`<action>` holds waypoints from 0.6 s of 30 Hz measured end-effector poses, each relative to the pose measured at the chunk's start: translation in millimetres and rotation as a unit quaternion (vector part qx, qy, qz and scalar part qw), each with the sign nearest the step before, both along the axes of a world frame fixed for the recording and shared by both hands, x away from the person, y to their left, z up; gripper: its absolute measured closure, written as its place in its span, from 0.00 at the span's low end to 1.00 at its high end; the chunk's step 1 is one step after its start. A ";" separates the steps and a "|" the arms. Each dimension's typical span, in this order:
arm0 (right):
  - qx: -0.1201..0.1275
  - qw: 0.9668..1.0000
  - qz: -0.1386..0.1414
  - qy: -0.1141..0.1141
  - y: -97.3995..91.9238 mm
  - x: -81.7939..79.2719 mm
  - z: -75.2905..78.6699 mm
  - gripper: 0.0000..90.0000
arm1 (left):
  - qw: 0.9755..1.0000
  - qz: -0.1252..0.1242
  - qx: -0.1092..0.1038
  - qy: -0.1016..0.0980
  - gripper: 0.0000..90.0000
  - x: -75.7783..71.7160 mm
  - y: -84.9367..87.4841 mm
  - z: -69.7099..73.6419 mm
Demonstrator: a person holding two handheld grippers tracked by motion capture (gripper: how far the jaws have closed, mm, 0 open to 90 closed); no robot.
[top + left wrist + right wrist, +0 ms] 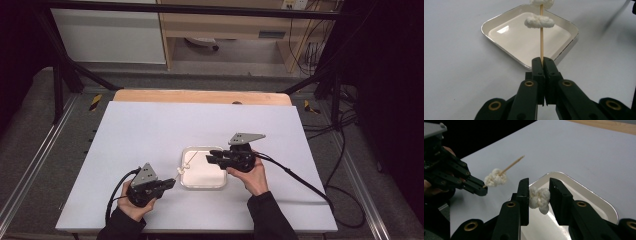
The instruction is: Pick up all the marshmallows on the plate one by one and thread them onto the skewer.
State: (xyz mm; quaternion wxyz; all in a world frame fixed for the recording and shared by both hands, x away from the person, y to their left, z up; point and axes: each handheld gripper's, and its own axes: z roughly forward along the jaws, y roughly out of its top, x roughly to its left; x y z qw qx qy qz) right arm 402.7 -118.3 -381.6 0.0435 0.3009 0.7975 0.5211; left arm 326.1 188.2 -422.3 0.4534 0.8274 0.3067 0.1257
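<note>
At the near edge of the white tabletop (150, 130), the left gripper (170, 183) is held in the person's left hand (135, 206), its fingers (537, 68) pressed together on the lower end of a thin wooden skewer (541, 37). In the left gripper view, the skewer is seen rising straight from the fingers, with one white popcorn piece (539, 21) threaded partway up it and a second piece (541, 3) at the top edge of the frame. In the right gripper view, one white clump (496, 178) is seen on the skewer, whose pointed tip is left bare beyond it. Just past the left gripper, a square white dish (220, 182) with a thin metallic rim is set on the tabletop, and the skewer's loaded end is held near its left edge. Over the dish's right part, the right gripper (211, 156) is carried in the right hand (252, 175), and its fingers (524, 192) are clamped on a loose popcorn piece (539, 199), which is held above the dish and well apart from the skewer. Beyond the white surface, a strip of bare wooden tabletop (200, 96) is seen along the far edge.
</note>
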 end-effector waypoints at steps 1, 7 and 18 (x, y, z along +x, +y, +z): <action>0.004 1.000 0.001 -0.001 -0.6 0.3 1.0 0.79 | 1.000 -0.002 0.001 0.000 0.98 -0.5 -0.8 0.0; 0.048 0.999 0.007 0.012 -3.6 1.0 8.8 0.79 | 1.000 -0.008 -0.001 -0.002 0.98 -3.1 -4.4 0.2; 0.103 0.994 0.014 0.027 -8.1 4.0 17.7 0.79 | 0.999 -0.026 -0.011 -0.015 0.98 -3.9 -7.4 0.5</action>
